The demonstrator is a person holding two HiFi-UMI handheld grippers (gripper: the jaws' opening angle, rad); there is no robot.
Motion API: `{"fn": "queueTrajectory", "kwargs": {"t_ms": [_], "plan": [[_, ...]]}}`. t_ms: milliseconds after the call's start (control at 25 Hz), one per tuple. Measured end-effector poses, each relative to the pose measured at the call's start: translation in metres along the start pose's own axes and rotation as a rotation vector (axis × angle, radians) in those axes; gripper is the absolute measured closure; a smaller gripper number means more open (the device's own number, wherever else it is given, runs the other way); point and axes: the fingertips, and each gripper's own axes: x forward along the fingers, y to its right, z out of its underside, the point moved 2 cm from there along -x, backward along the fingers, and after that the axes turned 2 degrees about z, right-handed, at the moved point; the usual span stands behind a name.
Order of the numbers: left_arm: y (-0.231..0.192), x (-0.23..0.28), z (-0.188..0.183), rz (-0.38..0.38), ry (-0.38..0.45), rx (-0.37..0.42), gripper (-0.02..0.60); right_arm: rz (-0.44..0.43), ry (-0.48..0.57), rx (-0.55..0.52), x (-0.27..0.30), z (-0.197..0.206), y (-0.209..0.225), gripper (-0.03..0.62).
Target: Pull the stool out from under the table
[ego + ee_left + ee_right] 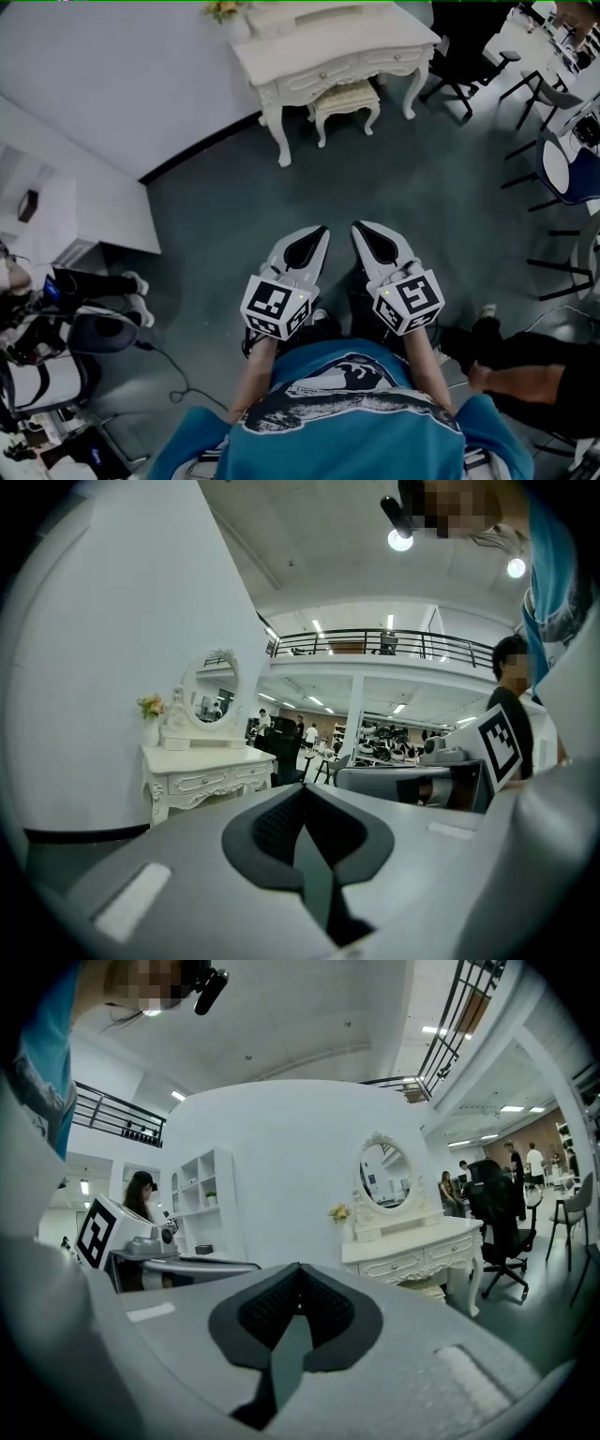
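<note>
While left claw, right claw closed: one stool under one table.

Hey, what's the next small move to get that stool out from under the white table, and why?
Probably step forward toward the table. The stool sits tucked between its legs, well across the floor from both tools. The left tool and right tool are shut and empty, nowhere near it.
</note>
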Motion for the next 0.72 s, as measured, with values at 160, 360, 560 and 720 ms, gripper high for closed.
{"fn": "queueTrajectory", "kwargs": {"t_ms": [160, 360, 560, 720], "plan": [[-0.018, 0.050, -0.007, -0.028, -0.009, 0.002, 0.568, -0.015, 0.001, 0.015, 0.024, -0.010, 0.052, 0.592], [-0.038, 0.128, -0.027, -0.069, 0.014, -0.020, 0.568, -0.040, -0.017, -0.007, 0.052, -0.031, 0.130, 0.592], [-0.041, 0.197, -0.043, -0.107, 0.013, -0.023, 0.566, -0.058, -0.017, -0.014, 0.066, -0.052, 0.207, 0.592], [-0.042, 0.229, -0.047, -0.142, 0.003, -0.028, 0.568, -0.086, -0.016, 0.000, 0.077, -0.059, 0.245, 0.591]]}}
